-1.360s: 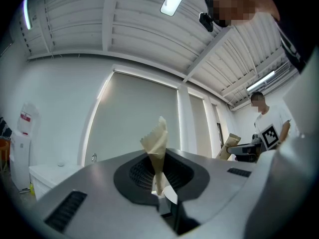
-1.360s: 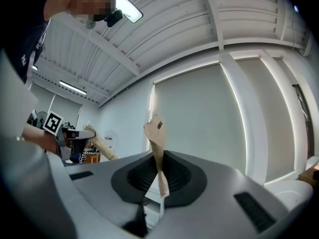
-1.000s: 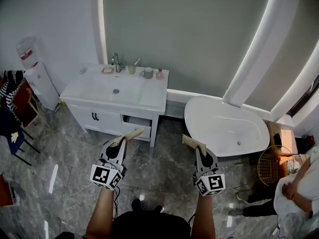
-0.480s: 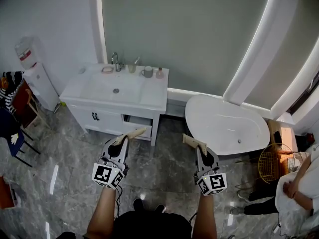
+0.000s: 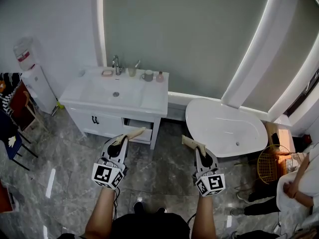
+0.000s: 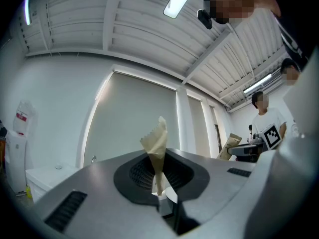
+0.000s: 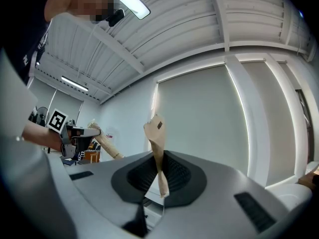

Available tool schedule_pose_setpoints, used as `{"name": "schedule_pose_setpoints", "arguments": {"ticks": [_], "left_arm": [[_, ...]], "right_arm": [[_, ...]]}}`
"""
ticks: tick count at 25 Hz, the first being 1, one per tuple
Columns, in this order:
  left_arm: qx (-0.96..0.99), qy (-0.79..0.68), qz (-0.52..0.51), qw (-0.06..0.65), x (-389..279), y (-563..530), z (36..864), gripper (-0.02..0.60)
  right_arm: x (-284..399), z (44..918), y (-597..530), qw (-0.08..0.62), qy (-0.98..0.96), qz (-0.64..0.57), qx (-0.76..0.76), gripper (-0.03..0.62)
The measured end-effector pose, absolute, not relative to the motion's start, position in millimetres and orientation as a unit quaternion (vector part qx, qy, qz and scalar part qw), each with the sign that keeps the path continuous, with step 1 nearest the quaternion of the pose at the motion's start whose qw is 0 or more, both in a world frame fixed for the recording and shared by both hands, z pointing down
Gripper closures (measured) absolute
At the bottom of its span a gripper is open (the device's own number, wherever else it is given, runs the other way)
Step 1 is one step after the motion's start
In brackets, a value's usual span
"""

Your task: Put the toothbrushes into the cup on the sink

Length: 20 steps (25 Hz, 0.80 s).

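In the head view both grippers hover over the tiled floor in front of a white sink vanity [image 5: 149, 99]. My left gripper [image 5: 121, 140] is shut on a tan paper-wrapped toothbrush [image 5: 132, 133] that sticks out past the jaws. My right gripper [image 5: 199, 151] is likewise shut on a second wrapped toothbrush [image 5: 193, 143]. At the back of the sink stand a pale cup [image 5: 132, 70] and a grey mug [image 5: 148, 75], beside the tap [image 5: 115, 61]. The left gripper view shows its packet [image 6: 157, 146] upright between the jaws; the right gripper view shows its packet [image 7: 157, 143] the same way.
A white bathtub [image 5: 227, 128] lies to the right of the vanity. A water dispenser [image 5: 31, 78] and chairs [image 5: 15, 118] stand at the left. A wire basket [image 5: 272, 164] and a seated person [image 5: 299, 183] are at the right. A soap dish [image 5: 107, 72] and small bottle [image 5: 160, 76] share the sink.
The person has stepped slightly forward, carrying both grippers and their packets a little closer to the vanity. Both grips look unchanged.
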<state>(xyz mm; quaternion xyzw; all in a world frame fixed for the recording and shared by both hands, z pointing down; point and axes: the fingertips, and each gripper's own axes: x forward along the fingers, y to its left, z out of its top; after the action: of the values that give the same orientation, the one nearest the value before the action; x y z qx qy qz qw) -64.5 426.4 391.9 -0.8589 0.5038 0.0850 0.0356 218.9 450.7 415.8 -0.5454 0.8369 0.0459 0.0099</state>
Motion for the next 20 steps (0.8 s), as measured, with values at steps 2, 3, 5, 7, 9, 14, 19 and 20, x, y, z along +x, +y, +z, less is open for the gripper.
{"name": "schedule_pose_setpoints", "arguments": {"ticks": [2,3,5,7,9,14,19,20], "left_arm": [[-0.860,0.502,0.087,0.033,-70,424,392,0.535],[-0.860,0.501,0.087,0.032,-73,423,392,0.535],[-0.863,0.497,0.086,0.033,-75,422,394,0.536],[-0.864,0.494,0.089,0.032,-75,417,394,0.536],[-0.866,0.491,0.092,0.031,-75,410,394,0.536],[-0.870,0.482,0.094,0.037,-65,388,393,0.536],[-0.869,0.484,0.098,0.041,-54,348,395,0.536],[-0.868,0.485,0.098,0.040,-52,339,395,0.535]], "right_arm": [[215,418,449,0.012,0.834,0.043,-0.550,0.546],[212,419,448,0.012,0.833,0.042,-0.552,0.546],[209,420,447,0.012,0.831,0.042,-0.555,0.546],[208,420,445,0.016,0.829,0.041,-0.558,0.546],[209,421,440,0.019,0.827,0.040,-0.561,0.546],[218,423,419,0.016,0.825,0.045,-0.563,0.546],[233,425,376,0.019,0.825,0.047,-0.563,0.546],[235,426,367,0.020,0.825,0.046,-0.563,0.546]]}}
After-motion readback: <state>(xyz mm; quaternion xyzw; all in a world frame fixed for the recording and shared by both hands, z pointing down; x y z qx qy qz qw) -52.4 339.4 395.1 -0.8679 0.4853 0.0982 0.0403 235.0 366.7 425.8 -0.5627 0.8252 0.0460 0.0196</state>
